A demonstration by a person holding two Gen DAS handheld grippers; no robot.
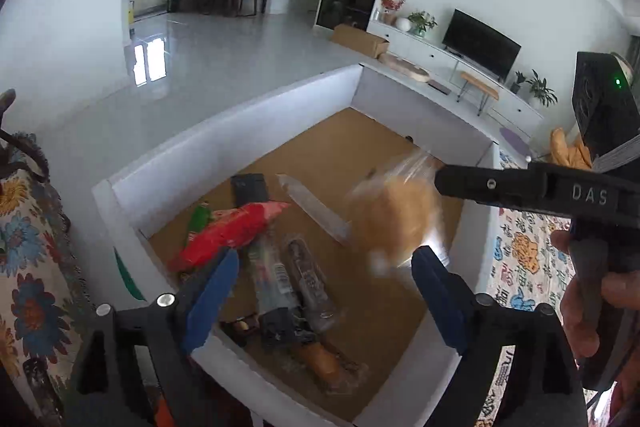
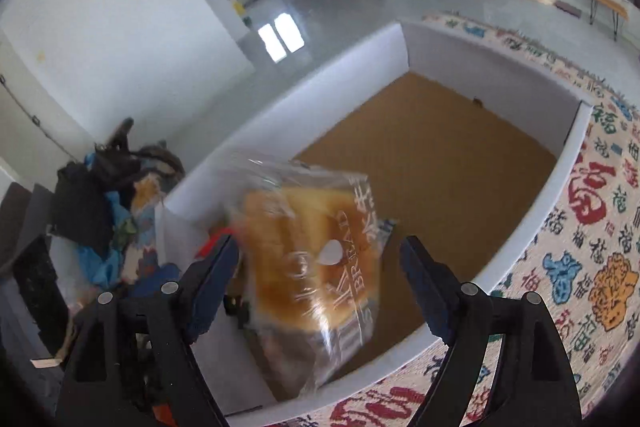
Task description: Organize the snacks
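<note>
The left hand-held gripper point(image 1: 322, 281) is spread wide with nothing in it, low over the near end of the white box point(image 1: 224, 143). The right hand-held gripper point(image 2: 320, 267) is spread wide too. A blurry bread bag point(image 2: 316, 267) sits between its fingers, but I cannot tell if they touch it. Under the bread, on the brown floor of the box, lie a red snack pack point(image 1: 228, 235) and some clear wrapped snacks point(image 1: 308, 279). Beside the box is a cloth with colorful pictures point(image 2: 592, 267).
</note>
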